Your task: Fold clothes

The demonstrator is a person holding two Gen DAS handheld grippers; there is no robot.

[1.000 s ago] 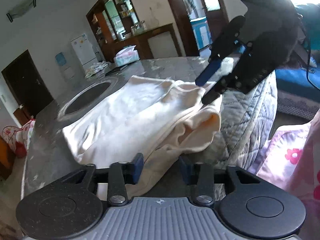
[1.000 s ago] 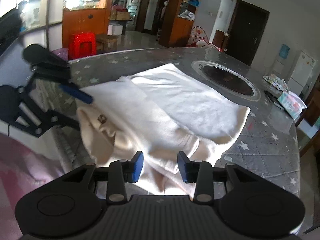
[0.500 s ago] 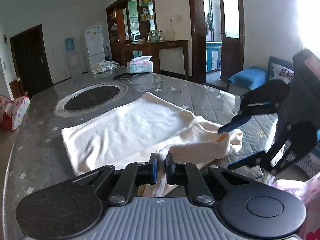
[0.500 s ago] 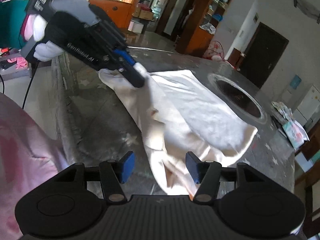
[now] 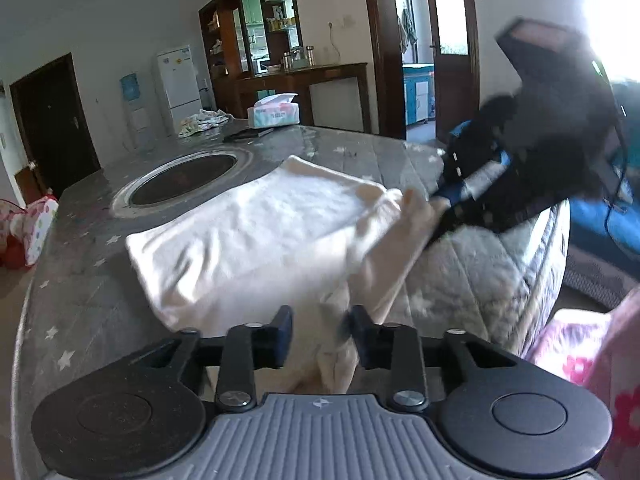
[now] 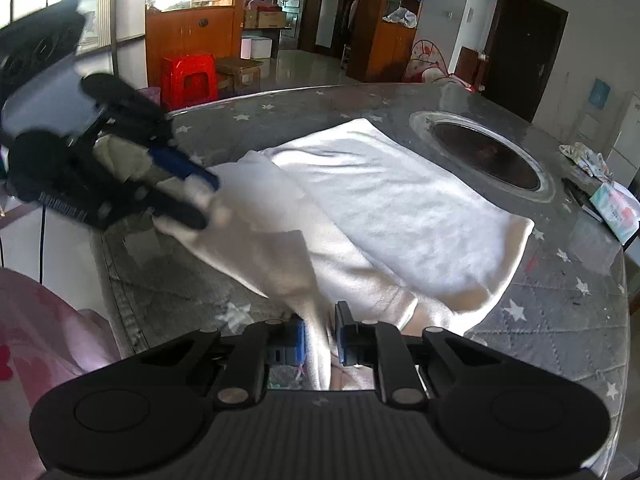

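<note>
A cream garment [image 5: 260, 232] lies partly folded on the grey starred table [image 5: 80, 280]; its near edge is lifted into a band between the two grippers. My left gripper [image 5: 322, 334] has its jaws opening, and a strip of the garment runs between the pads without being pressed. From the right wrist view the left gripper [image 6: 196, 200] is at the left, with cloth between its fingers. My right gripper [image 6: 320, 340] is closing, its pads tight on a fold of the garment [image 6: 400, 208]. In the left wrist view the right gripper [image 5: 440, 212] is at the cloth's right corner.
A round dark recess [image 5: 182, 178] is set in the table behind the garment. A tissue box [image 5: 273, 111] and a crumpled cloth [image 5: 202, 120] lie at the far edge. The quilted cover [image 5: 480, 272] hangs over the near edge. A pink flowered sleeve [image 5: 600, 352] is close by.
The left jaws were shut on a fold half a second ago and now stand apart. The right jaws, then wide, have closed on the cloth. The near edge is now drawn out between the grippers.
</note>
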